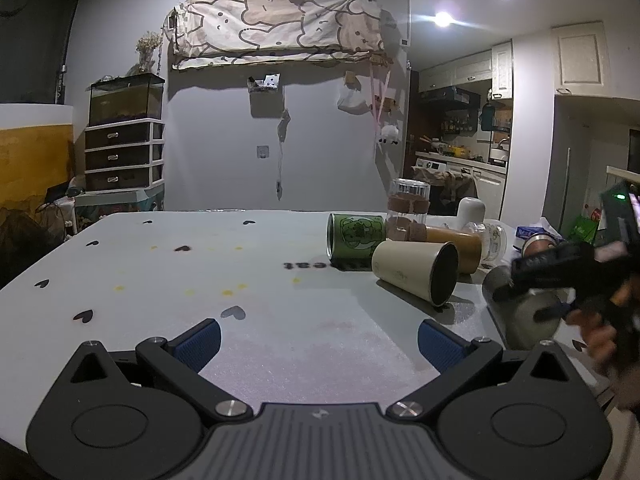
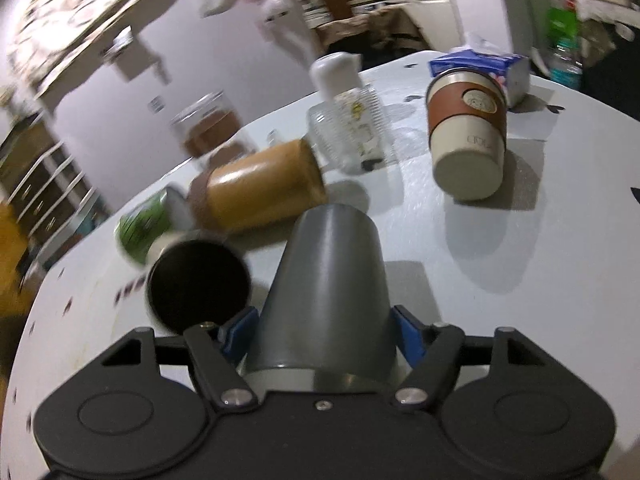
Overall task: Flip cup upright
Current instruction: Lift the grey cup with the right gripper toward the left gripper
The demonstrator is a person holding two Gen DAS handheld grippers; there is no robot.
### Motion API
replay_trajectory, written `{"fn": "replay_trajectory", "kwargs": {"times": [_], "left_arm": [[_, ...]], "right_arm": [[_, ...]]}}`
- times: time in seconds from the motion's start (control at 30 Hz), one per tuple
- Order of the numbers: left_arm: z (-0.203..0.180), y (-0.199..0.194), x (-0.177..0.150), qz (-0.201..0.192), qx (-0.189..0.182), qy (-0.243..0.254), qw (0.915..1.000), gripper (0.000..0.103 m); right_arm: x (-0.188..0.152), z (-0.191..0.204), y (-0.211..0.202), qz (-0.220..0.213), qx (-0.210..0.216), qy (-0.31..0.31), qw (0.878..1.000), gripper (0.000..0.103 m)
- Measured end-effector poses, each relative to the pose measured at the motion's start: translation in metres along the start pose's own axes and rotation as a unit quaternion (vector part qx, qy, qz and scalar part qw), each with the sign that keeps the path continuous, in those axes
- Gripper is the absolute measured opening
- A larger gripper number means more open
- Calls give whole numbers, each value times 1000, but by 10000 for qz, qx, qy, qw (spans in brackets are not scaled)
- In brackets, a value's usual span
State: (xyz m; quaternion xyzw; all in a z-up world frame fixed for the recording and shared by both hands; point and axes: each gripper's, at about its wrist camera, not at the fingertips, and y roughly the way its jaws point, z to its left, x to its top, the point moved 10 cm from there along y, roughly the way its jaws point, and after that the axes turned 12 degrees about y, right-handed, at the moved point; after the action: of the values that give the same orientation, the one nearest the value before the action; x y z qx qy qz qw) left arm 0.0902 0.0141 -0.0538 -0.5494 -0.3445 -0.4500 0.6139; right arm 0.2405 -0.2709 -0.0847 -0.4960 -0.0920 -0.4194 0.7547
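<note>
A grey tapered cup (image 2: 328, 292) lies along my right gripper (image 2: 322, 332), base pointing away, its blue pads pressed on both sides near the rim; the gripper is shut on it. In the left wrist view the same grey cup (image 1: 528, 312) shows at the far right, held by the right gripper (image 1: 568, 280). My left gripper (image 1: 318, 344) is open and empty, low over the white table (image 1: 160, 280), well left of the cups.
Several other cups lie on the table: a cream cup with dark inside (image 1: 416, 276) (image 2: 196, 280), a green can (image 1: 354, 240), a tan cup (image 2: 260, 184), a ribbed glass bottle (image 2: 348, 120), a cream cup with brown sleeve (image 2: 468, 132). A blue tissue box (image 2: 480, 64) sits behind.
</note>
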Motion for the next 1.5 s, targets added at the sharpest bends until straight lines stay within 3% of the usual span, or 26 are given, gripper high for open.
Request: {"fn": "replay_trajectory", "kwargs": {"times": [0.2,0.33,0.53,0.77,1.0,1.2,1.37,1.5], "left_arm": [[4,2,0,11,31,-48,10000,103],[19,3,5,-58,154,-66,9998,103],[51,17,9,58,391,-175,9991,103],[66,53,5,482,171,-257,9984,103],[51,90,-2,954,-133,-137,9953,103],[42,96,-13,1115,-238,14,9935,103],[52,84,-15,1092,-224,-90,9937,103],[60,75,-17,1126,-172,-83,9935,103]], "right_arm": [[-39,16,-25,478,525,-612,9956,73],[-68,43,-31,841,995,-1137,9849,73],[-115,99,-37,1195,1664,-2038,9574,73],[-162,141,-55,1329,2285,-2912,9194,73],[-183,144,-72,1247,2555,-3555,8904,74],[-183,134,-68,1238,2428,-3568,8936,76],[-178,122,-70,1091,2295,-3612,8972,85],[-168,107,-67,916,2042,-3519,9089,84]]}}
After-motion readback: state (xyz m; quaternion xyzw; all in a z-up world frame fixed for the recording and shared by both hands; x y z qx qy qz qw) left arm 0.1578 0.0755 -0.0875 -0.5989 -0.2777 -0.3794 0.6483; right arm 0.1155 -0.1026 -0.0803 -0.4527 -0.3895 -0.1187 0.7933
